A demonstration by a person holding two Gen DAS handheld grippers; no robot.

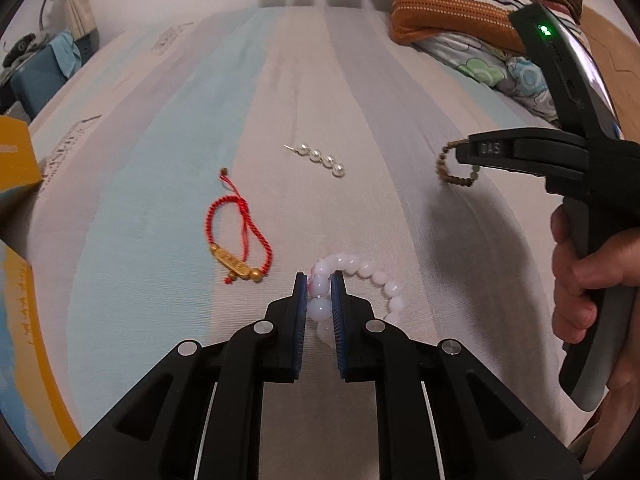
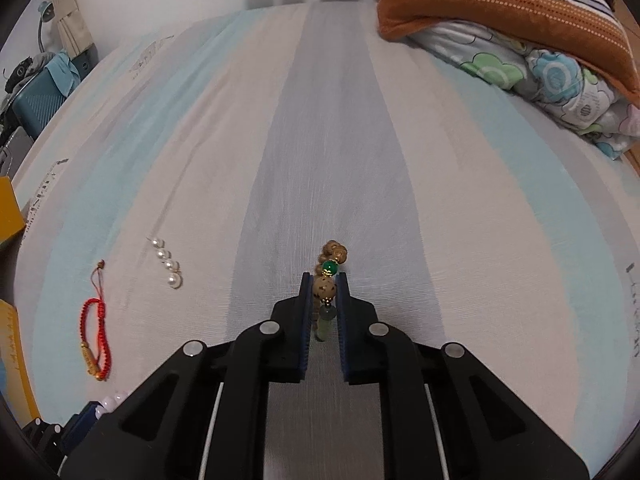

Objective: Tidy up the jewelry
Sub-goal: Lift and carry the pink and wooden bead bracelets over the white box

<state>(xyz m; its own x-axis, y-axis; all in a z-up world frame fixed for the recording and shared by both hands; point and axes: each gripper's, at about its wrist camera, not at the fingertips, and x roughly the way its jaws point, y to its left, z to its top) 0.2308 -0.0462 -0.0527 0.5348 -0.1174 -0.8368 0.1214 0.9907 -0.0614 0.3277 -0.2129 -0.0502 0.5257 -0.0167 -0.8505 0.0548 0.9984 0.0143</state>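
Observation:
My left gripper (image 1: 319, 286) is shut on a pink-white bead bracelet (image 1: 366, 270) that rests on the striped bedsheet (image 1: 160, 208). My right gripper (image 2: 324, 284) is shut on a brown wooden bead bracelet (image 2: 325, 287) with a green bead and holds it above the sheet; the same bracelet shows in the left wrist view (image 1: 450, 166), hanging from the right gripper (image 1: 464, 154). A red cord bracelet with a gold charm (image 1: 240, 236) and a short string of white pearls (image 1: 320, 158) lie loose on the sheet, also in the right wrist view (image 2: 96, 332) (image 2: 167, 264).
A yellow box (image 1: 16, 160) stands at the left edge of the bed. Folded quilts and a striped pillow (image 1: 460, 8) are piled at the far right. A blue suitcase (image 1: 36, 76) stands beyond the bed at the left.

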